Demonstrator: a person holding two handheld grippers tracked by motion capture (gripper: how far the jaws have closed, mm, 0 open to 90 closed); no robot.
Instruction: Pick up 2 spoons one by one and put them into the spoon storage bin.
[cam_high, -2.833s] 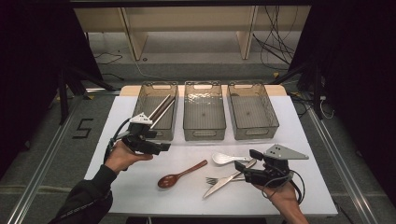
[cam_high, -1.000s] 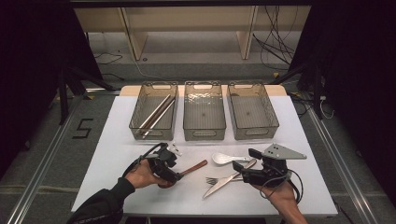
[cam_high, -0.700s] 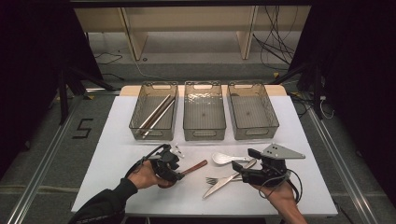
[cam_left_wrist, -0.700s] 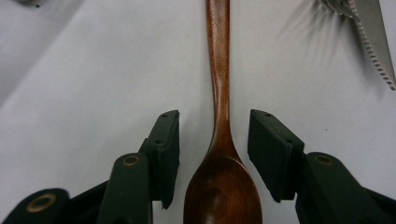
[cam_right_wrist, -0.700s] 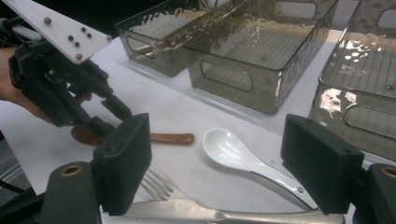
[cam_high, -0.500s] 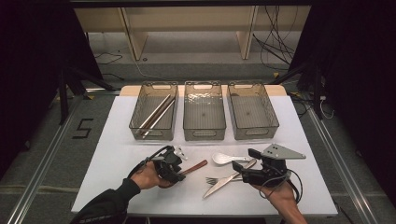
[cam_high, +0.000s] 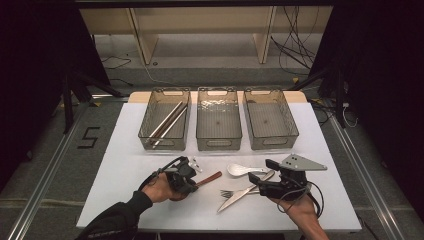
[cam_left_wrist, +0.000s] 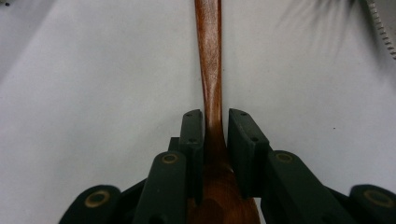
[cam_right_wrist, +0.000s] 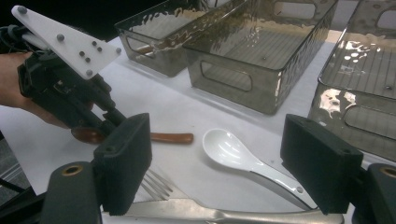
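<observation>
A brown wooden spoon (cam_high: 210, 178) lies on the white table (cam_high: 130, 150), left of centre. My left gripper (cam_high: 192, 182) is over its bowl end. In the left gripper view the jaws have just been closing, and the pads (cam_left_wrist: 194, 135) now press the spoon's neck (cam_left_wrist: 210, 70) where it widens toward the bowl. My right gripper (cam_high: 255, 179) rests open at the front right, above a knife (cam_high: 240, 196) and a fork (cam_high: 227, 193). A white spoon (cam_right_wrist: 229, 149) lies between its wide-apart jaws, untouched.
Three clear bins stand in a row at the back. The left bin (cam_high: 150, 135) holds two metal rods (cam_high: 167, 122); the middle bin (cam_high: 218, 145) and right bin (cam_high: 292, 125) look empty. A small white piece (cam_high: 195, 164) lies near my left gripper.
My left hand came down from the left bin to the wooden spoon, and its jaws closed in on the spoon's neck. The right hand stayed put.
</observation>
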